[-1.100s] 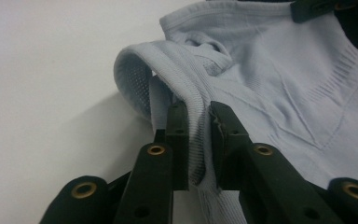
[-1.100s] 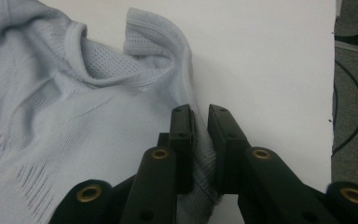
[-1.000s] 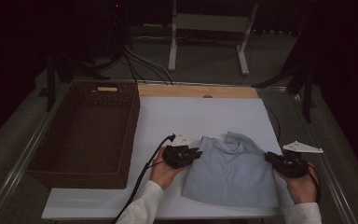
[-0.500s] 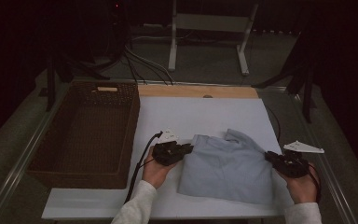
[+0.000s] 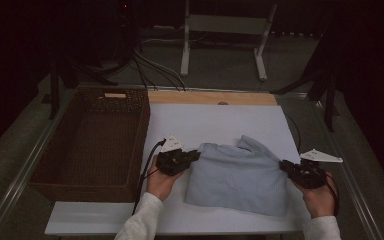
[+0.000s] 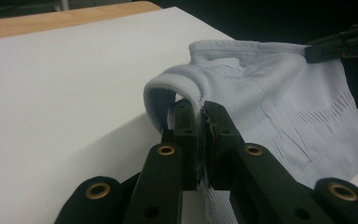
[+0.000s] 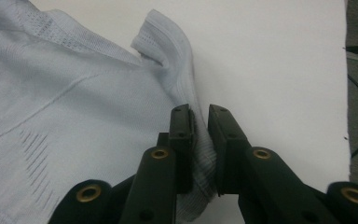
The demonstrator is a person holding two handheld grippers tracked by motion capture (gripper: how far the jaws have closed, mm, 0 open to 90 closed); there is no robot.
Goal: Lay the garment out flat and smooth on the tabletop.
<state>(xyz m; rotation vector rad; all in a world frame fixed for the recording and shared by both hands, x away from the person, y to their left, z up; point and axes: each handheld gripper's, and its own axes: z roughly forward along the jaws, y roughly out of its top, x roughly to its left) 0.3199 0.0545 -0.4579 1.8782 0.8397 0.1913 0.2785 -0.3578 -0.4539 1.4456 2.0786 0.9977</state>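
**Shirt pinched at both ends**

We see the shirt (image 5: 237, 175) lying on the counter (image 5: 215, 120), right of the basket (image 5: 92, 140). The left hand-held gripper (image 5: 196, 155) pinches its left edge; the right hand-held gripper (image 5: 283, 165) pinches its right edge.

A table (image 5: 220, 120) with a white top carries everything, and a bare wooden strip (image 5: 210, 97) runs along its far edge. A brown wicker basket (image 5: 55, 165) sits at the left, its long side running near to far, just beside the white top's left edge. A pale blue shirt (image 5: 237, 175) lies on the near right part of the white top, mostly flat with its far edge bunched up, well apart from the strip and near the basket without touching it.
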